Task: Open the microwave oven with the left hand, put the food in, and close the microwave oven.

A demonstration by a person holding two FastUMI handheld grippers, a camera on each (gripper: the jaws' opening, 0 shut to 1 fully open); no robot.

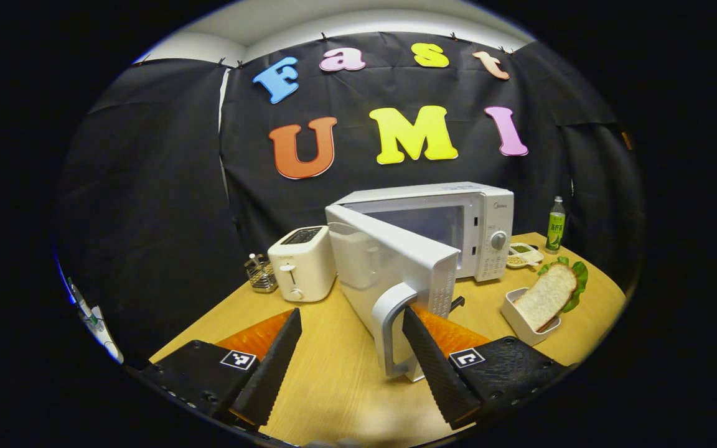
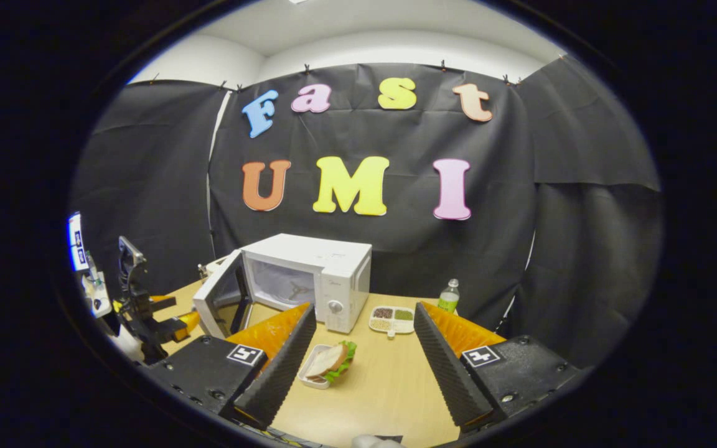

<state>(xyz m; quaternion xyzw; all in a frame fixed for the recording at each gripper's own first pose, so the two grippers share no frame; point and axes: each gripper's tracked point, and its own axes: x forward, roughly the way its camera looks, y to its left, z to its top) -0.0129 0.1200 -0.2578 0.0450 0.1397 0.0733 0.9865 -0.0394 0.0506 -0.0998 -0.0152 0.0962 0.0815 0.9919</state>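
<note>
Two black ribbed fingers of the left gripper [image 1: 352,354] spread wide apart, clamped on nothing; right-hand finger [image 1: 436,367] just beside, perhaps brushing, the microwave door handle [image 1: 389,330], contact not certain. Door [image 1: 396,267] swung partly open, its free edge toward the fingers, handle upright between them but hard against the right one. Beyond the door, microwave oven [image 1: 483,218] on the counter [image 1: 333,373], cavity facing out. Off to the left of the fingers, a white toaster [image 1: 301,262]; off to the right, a green bottle [image 1: 556,225].

Right gripper [image 2: 358,358] likewise spread, holding nothing. Sandwich in its white tray [image 2: 326,364] straight ahead between the fingers, nearer the left one, resting on the counter. Farther on, divided dish of grains [image 2: 393,318].

Judged next: door wide enough or nearly so; food closer to the right gripper, lying ahead and slightly left, long axis running slantwise toward the oven mouth.
</note>
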